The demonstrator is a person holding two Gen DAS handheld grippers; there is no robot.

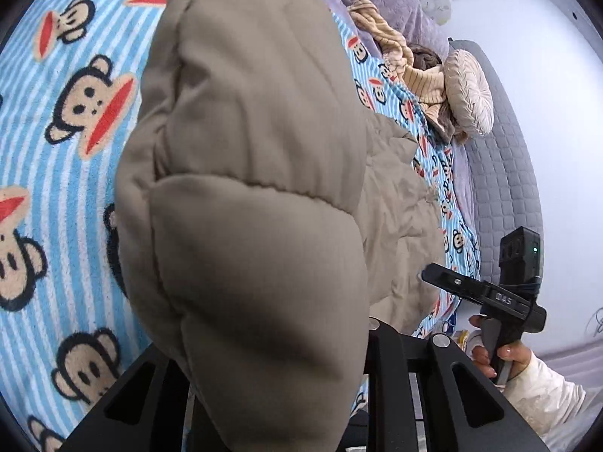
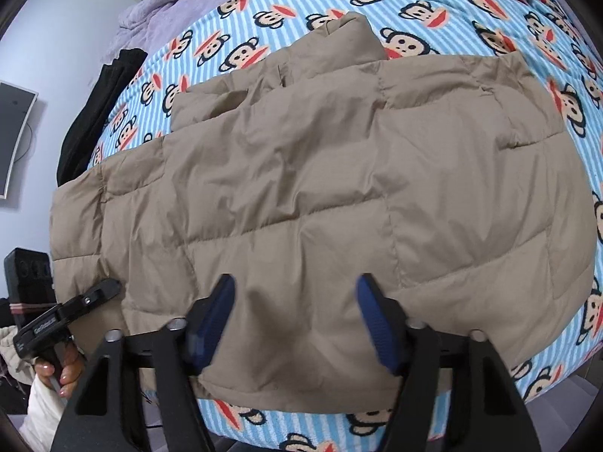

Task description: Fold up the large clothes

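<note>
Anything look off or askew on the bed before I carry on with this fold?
Nothing damaged or spilled. The tan puffer jacket lies fairly flat on the monkey-print blanket, with a part of it bunched up right against the left gripper. The right gripper is open over the near hem. A crumpled beige garment sits by the round cushion.

White wall [image 1: 546, 37], grey quilted headboard [image 1: 501, 173] (round pillow [image 1: 469, 92] against it), monkey-print blanket [image 2: 471, 11].

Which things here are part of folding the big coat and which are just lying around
Job: tan puffer coat; left gripper; right gripper.
Lying about: round cushion; striped beige garment; black clothes; purple blanket.
</note>
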